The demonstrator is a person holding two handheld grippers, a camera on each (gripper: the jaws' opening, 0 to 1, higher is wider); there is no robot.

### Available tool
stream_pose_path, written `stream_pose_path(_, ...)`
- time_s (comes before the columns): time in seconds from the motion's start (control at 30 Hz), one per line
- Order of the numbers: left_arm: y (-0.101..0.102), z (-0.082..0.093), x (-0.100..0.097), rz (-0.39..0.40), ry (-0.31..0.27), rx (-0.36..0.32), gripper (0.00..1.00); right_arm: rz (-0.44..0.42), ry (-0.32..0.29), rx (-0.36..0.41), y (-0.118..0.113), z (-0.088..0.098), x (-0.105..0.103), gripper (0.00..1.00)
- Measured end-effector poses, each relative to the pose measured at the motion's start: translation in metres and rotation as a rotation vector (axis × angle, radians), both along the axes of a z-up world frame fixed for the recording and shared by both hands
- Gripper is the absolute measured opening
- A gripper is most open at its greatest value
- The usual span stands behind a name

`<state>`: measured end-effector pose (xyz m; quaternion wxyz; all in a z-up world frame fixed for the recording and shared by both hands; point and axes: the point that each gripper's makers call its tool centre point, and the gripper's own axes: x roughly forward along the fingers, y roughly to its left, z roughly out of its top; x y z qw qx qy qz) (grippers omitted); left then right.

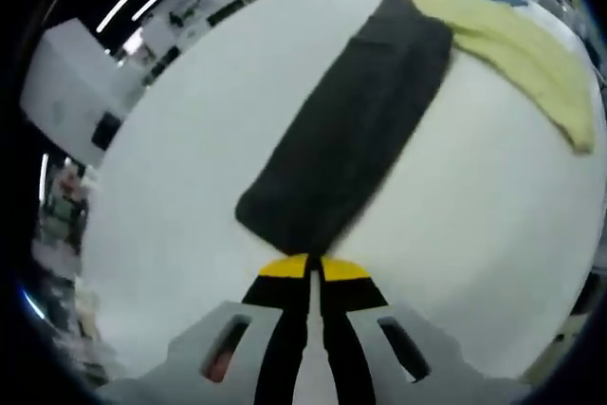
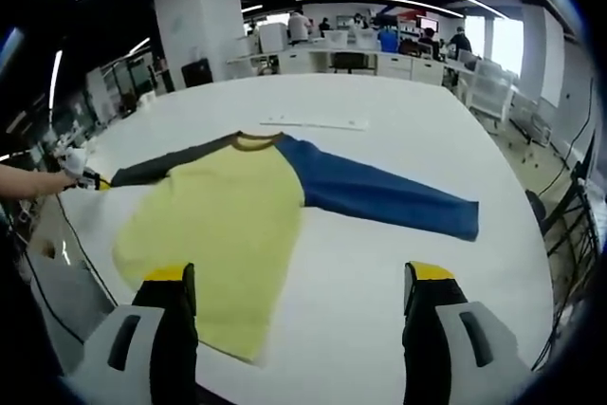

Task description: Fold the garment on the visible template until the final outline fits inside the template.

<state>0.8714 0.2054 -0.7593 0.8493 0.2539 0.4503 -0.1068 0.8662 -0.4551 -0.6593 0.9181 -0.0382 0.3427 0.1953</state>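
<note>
Garment [image 2: 228, 225] spread flat on white table [image 2: 398, 101], dark sleeve [image 1: 346, 130] stretching lengthwise away from left gripper [image 1: 310, 267], jaws pressed together, seemingly pinching its cuff; blue sleeve [image 2: 379, 194] off right, ahead of wide-spread right gripper [image 2: 299, 284].

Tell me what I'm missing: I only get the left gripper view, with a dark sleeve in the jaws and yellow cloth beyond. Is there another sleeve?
Observer: Yes, a blue sleeve lies flat, opposite the dark sleeve, across the yellow body.
Operator: And the right gripper?
Observer: The right gripper hangs over the body's near hem, jaws wide open, holding nothing.
Operator: Anything beyond the collar?
Observer: A thin white strip lies past the collar.
</note>
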Motion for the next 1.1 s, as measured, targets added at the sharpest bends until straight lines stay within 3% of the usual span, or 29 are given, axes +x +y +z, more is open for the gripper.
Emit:
stream_pose_path(0.93, 0.007, 0.000, 0.006, 0.150, -0.004, -0.072, 0.00, -0.005, -0.002, 0.004, -0.002, 0.000, -0.001, 0.91)
stream_pose_path(1.1, 0.012, 0.001, 0.004, 0.238, -0.020, -0.106, 0.07, -0.005, -0.003, 0.007, -0.001, 0.000, -0.003, 0.91)
